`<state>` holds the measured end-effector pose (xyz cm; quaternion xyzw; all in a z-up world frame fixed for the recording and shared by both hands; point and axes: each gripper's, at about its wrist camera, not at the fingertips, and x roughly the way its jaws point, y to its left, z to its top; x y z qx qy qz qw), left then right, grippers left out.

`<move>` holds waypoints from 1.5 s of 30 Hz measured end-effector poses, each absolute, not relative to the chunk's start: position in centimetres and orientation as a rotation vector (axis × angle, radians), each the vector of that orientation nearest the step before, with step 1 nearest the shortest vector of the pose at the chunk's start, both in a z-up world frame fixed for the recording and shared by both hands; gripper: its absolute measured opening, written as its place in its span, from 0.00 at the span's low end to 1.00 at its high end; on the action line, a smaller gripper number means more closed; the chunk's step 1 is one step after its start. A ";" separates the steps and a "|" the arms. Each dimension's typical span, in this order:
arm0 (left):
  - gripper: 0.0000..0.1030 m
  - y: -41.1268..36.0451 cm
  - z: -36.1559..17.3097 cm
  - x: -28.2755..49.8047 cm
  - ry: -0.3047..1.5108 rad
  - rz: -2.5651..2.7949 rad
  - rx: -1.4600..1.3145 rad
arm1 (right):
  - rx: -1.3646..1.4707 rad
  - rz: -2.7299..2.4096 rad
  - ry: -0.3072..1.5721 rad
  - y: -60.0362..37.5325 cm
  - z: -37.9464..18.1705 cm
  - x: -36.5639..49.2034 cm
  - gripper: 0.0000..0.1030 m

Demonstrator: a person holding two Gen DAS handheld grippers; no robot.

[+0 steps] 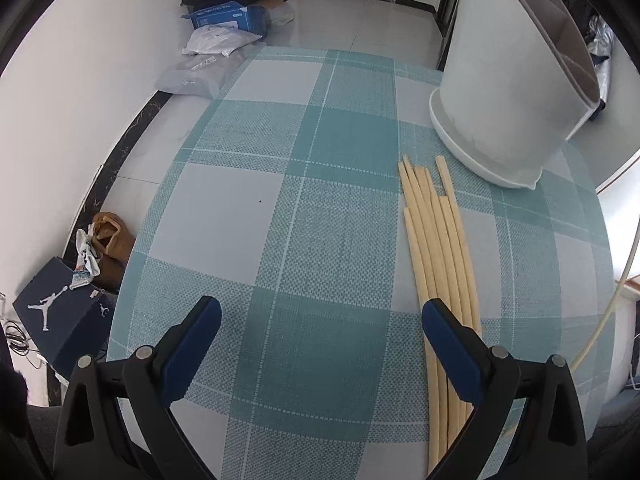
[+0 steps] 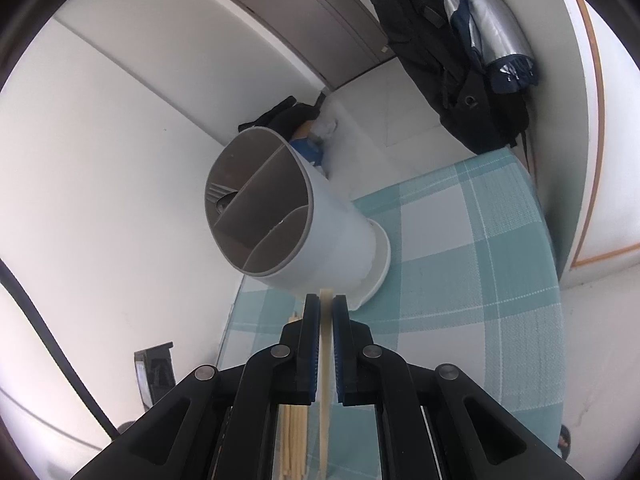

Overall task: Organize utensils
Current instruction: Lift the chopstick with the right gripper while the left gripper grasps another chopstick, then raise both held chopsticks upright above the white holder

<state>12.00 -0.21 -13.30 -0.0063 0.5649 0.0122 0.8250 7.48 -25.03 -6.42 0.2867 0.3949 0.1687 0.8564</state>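
Several pale wooden chopsticks lie side by side on the teal checked tablecloth. Beyond them stands a white utensil holder with grey inner dividers. My left gripper hangs open over the cloth; its right finger covers the near part of the bundle. In the right wrist view my right gripper is shut on a single chopstick, its tip pointing at the holder's base. Metal cutlery shows in one compartment. The rest of the chopsticks lie below the fingers.
The table's left edge drops to a tiled floor with a dark shoe box, brown shoes, and a blue carton with bags. A dark jacket and a folded umbrella hang by the far wall.
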 end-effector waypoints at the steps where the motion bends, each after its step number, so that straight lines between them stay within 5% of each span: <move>1: 0.96 -0.3 -13.5 12.0 1.203 0.011 -0.017 | 0.600 0.356 0.830 -25.0 -6.5 7.6 0.05; 22: 0.95 -0.5 -13.9 13.4 1.265 0.006 0.012 | 0.589 0.382 0.813 -24.9 -5.8 7.3 0.05; 30: 0.42 -2.0 -13.3 15.4 1.258 -0.032 0.021 | 0.599 0.386 0.803 -25.1 -5.5 7.2 0.05; 32: 0.14 -2.3 -13.2 15.7 1.254 -0.041 0.015 | 0.598 0.386 0.801 -25.1 -5.5 7.2 0.05; 34: 0.03 -2.8 -13.2 15.7 1.257 -0.054 0.020 | 0.592 0.386 0.796 -25.1 -5.3 7.1 0.05; 45: 0.01 -0.3 -10.2 14.7 1.103 -0.022 -0.136 | 0.495 0.372 0.762 -23.9 -4.0 6.6 0.05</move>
